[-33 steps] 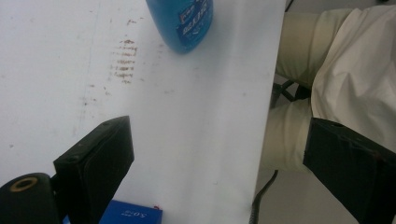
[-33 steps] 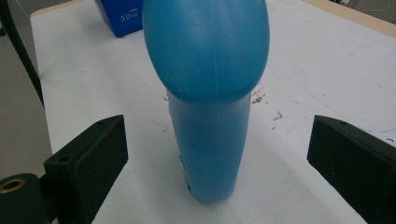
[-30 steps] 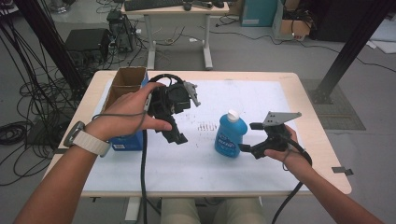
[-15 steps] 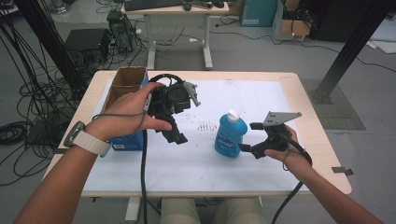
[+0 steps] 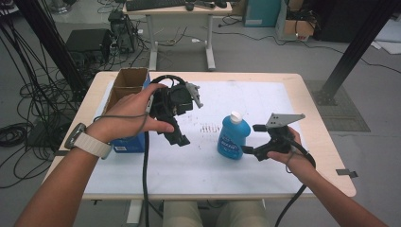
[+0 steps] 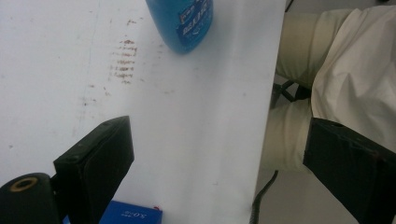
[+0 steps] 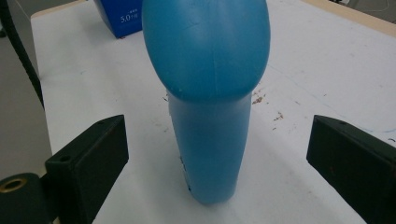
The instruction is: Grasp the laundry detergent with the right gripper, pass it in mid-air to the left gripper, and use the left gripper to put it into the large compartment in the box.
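Note:
A blue bottle with a white cap stands upright on the white table sheet, right of centre. My right gripper is open just to its right, its jaws pointing at the bottle. In the right gripper view the bottle stands between and just beyond the two wide-apart jaws, untouched. My left gripper is held above the table left of the bottle, tilted down toward the front. In the left gripper view its jaws stand wide with nothing between them, and the bottle's base shows at the top.
An open cardboard box sits at the table's left edge with a blue carton in front of it. Brown smudges mark the sheet near the bottle. The person's lap lies past the near table edge. Cables trail from both grippers.

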